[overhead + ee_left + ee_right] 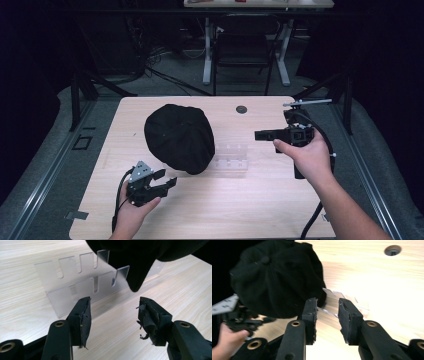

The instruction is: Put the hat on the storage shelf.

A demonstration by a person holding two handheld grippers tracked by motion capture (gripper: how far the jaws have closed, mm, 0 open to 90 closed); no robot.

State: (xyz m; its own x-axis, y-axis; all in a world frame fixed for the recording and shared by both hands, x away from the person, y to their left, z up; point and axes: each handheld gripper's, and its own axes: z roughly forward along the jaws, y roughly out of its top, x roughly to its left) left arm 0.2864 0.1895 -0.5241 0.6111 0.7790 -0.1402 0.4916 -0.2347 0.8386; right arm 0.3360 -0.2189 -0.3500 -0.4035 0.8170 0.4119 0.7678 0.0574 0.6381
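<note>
A: Black fabric first. In the high view, a soft black cloth cap with a top button lies on the pale wooden table, left of centre, and its near-right edge drapes over a clear slotted acrylic stand. The left gripper is just in front of the cap, jaws pointing toward it and spread, with nothing between them. The right gripper is to the right of the stand, aimed left at it.

B: And the left gripper view?

A: The left gripper has its jaws wide apart and empty. Beyond them is the acrylic stand, upright with its slots on top, and the cap hangs over the stand's far end, one fold drooping to a point. Judgement: the cap rests on the stand so that it can be displayed there, and the wide opening suits a fresh grasp of the loose cloth.

B: The right gripper view?

A: The right gripper has its jaws partly open, nothing clamped. They frame the exposed end of the stand, with the cap to the left and the left gripper near it. Judgement: this approach lets one gripper steady the stand while the other adjusts the cap.
</note>
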